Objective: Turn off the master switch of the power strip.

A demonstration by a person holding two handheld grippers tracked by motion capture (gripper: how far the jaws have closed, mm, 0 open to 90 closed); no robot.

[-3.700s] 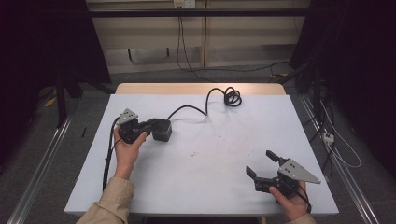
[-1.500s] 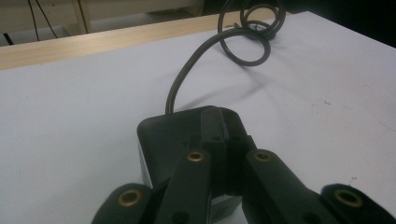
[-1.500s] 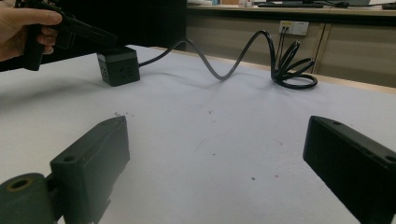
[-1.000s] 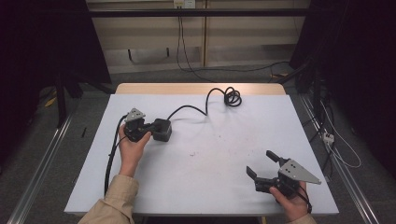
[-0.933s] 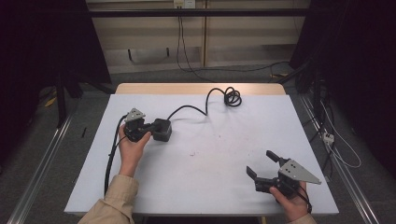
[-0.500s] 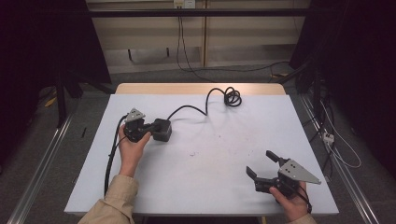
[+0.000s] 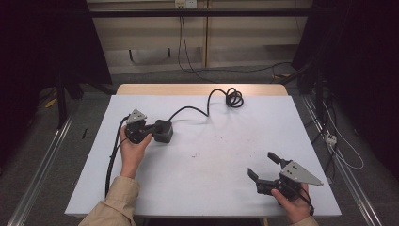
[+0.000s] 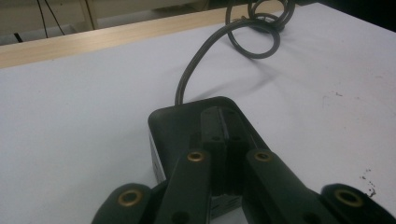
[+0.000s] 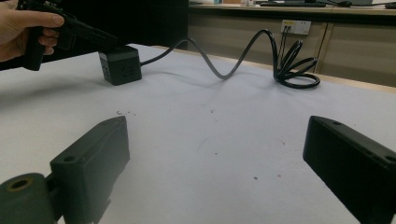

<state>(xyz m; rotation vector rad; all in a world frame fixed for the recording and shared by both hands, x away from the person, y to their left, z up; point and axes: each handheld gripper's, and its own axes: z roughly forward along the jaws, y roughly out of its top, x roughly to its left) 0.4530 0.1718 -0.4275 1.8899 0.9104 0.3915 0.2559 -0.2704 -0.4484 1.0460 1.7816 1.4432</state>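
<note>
A black cube-shaped power socket [image 7: 163,132] sits on the white table [image 7: 207,160] at the left, and its cable runs back to a coil [image 7: 234,97]. My left gripper [image 7: 151,130] is shut, its jaws pressed together and lying over the cube's top [image 8: 177,126], fingertips [image 8: 222,123] near the far edge. My right gripper [image 7: 261,164] stands open near the front right corner with nothing between its jaws. The right gripper view looks across bare table between its jaws [image 9: 217,140] to the cube [image 9: 120,64] and the other hand.
The coiled cable [image 9: 294,70] lies near the table's far wooden edge [image 7: 197,89]. Small dark specks [image 7: 195,155] mark the table's middle. The left gripper's own cable [image 7: 112,160] trails down the left side. Metal rails run along both sides of the table.
Since 3.7 s ago my left gripper has shifted slightly right onto the cube. Nothing has visibly moved over the last second. The right gripper has stayed still.
</note>
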